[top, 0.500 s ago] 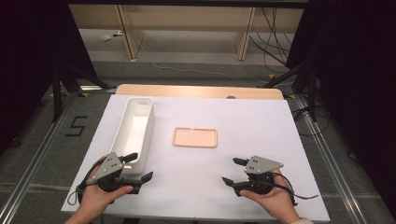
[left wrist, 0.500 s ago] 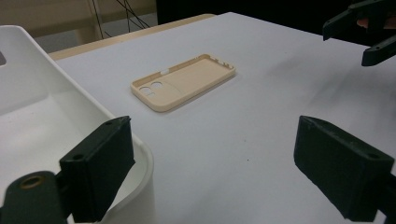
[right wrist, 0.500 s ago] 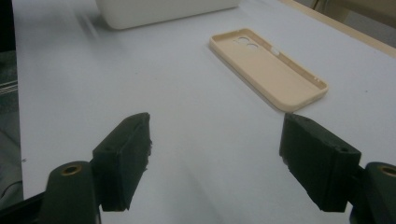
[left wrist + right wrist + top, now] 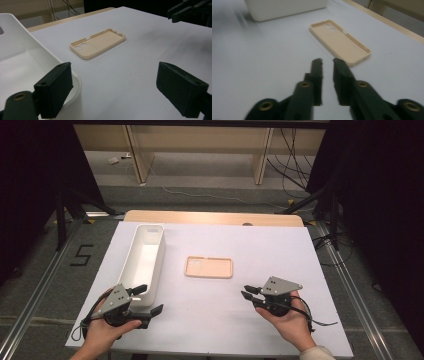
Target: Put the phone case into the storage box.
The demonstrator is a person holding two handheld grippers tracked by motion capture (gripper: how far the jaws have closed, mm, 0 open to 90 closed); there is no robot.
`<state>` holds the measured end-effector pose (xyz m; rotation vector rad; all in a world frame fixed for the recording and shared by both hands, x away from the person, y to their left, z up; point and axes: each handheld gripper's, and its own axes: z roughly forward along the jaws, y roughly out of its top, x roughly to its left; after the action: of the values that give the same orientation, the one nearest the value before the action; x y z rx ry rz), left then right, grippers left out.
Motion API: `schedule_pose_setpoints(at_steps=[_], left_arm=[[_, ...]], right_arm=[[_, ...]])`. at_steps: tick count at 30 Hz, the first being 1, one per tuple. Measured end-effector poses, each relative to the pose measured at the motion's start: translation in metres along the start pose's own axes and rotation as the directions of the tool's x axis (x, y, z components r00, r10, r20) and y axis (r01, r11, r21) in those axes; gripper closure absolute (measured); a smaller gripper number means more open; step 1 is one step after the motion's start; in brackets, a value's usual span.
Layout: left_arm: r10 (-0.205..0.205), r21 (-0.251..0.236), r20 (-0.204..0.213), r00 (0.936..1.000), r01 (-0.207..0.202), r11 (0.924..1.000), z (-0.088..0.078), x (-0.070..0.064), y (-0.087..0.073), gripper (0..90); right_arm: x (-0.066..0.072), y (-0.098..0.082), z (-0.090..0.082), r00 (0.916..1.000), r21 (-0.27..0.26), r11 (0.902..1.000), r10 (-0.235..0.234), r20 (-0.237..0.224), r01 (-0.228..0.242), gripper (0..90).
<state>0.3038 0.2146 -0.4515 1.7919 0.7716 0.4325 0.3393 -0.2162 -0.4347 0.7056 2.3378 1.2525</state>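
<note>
A beige phone case (image 4: 208, 267) lies open side up in the middle of the white table (image 4: 225, 320). It also lies ahead of each gripper's jaws, as the phone case (image 4: 97, 43) in the left gripper view and the phone case (image 4: 340, 41) in the right one. My left gripper (image 4: 153, 298) rests at the near left, jaws wide open and empty, one jaw over the near end of the white tray (image 4: 160, 262). My right gripper (image 4: 244, 291) sits at the near right, pointing left towards the case, jaws shut with nothing between them.
The long white tray (image 4: 15, 50) runs front to back along the table's left side, and its inside looks bare. The other gripper (image 4: 180, 11) appears far off in the left gripper view. A wooden strip (image 4: 215, 217) borders the table's far edge.
The right gripper's jaws stood apart before and are now together. The left gripper and the case have kept still.
</note>
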Motion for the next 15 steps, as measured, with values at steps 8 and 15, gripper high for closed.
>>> schedule_pose_setpoints(at_steps=[8,15], left_arm=[[0.021,0.006,-0.002,0.9998,-0.021,0.9998,0.001,-0.002,0.001,14.7],[0.003,0.009,0.004,1.0000,-0.003,1.0000,0.002,-0.001,0.000,14.8]], right_arm=[[-0.006,0.016,0.029,0.9998,0.072,0.9973,-0.014,0.014,0.013,90.0],[-0.014,0.026,0.058,0.9998,0.124,0.9923,-0.009,0.018,0.007,90.0]])
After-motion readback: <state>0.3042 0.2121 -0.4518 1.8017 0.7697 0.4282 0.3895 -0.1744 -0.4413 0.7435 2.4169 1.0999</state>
